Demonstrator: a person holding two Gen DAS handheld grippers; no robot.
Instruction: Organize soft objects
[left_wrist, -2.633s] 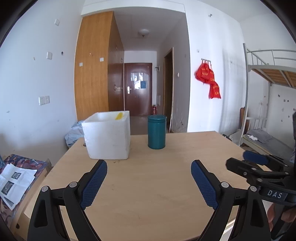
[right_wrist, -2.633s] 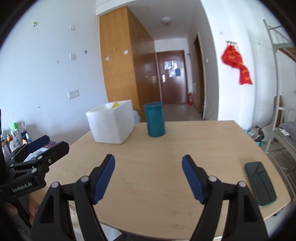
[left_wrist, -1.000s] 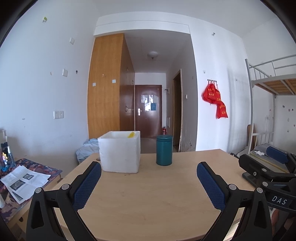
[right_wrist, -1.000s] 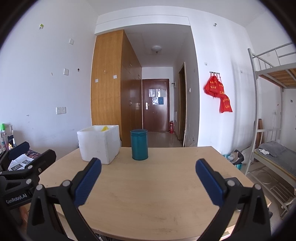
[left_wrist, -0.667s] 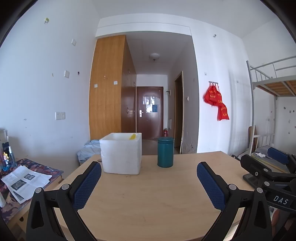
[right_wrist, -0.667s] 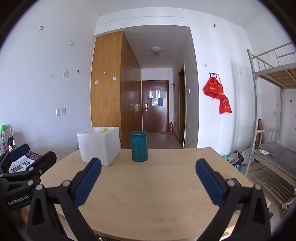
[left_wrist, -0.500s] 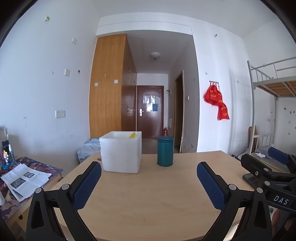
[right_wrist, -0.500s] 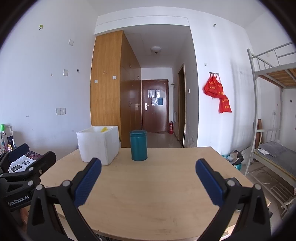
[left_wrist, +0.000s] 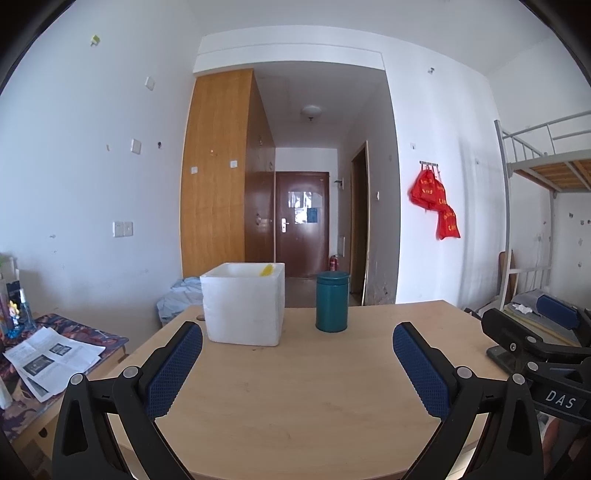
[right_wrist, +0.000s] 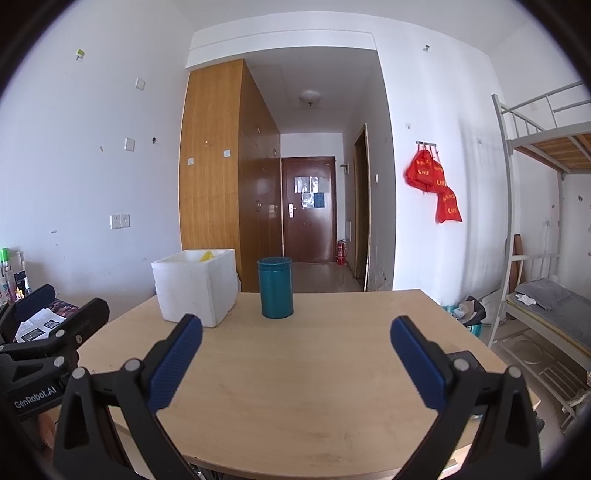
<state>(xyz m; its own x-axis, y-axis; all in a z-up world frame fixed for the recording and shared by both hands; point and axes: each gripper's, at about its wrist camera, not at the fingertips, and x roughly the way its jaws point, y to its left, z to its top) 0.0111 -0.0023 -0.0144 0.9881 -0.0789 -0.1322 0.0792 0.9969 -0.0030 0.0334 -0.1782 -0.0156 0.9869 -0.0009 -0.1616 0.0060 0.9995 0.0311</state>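
A white foam box (left_wrist: 244, 302) stands at the far left of the wooden table (left_wrist: 295, 391), with a bit of a yellow object (left_wrist: 266, 270) showing above its rim. The box (right_wrist: 195, 286) and the yellow object (right_wrist: 205, 254) also show in the right wrist view. A teal lidded canister (left_wrist: 332, 301) stands to the right of the box; it also shows in the right wrist view (right_wrist: 276, 287). My left gripper (left_wrist: 297, 360) is open and empty over the near table edge. My right gripper (right_wrist: 295, 354) is open and empty beside it.
A dark phone (right_wrist: 463, 360) lies near the table's right edge behind my right finger. A low side table with papers (left_wrist: 48, 360) stands to the left. A bunk bed (right_wrist: 546, 314) stands to the right. A hallway with a door (left_wrist: 303, 225) lies behind.
Both grippers have risen and tilted up from looking down at the table 2.6 s ago; over the last second the views are almost steady. Both stay open and empty.
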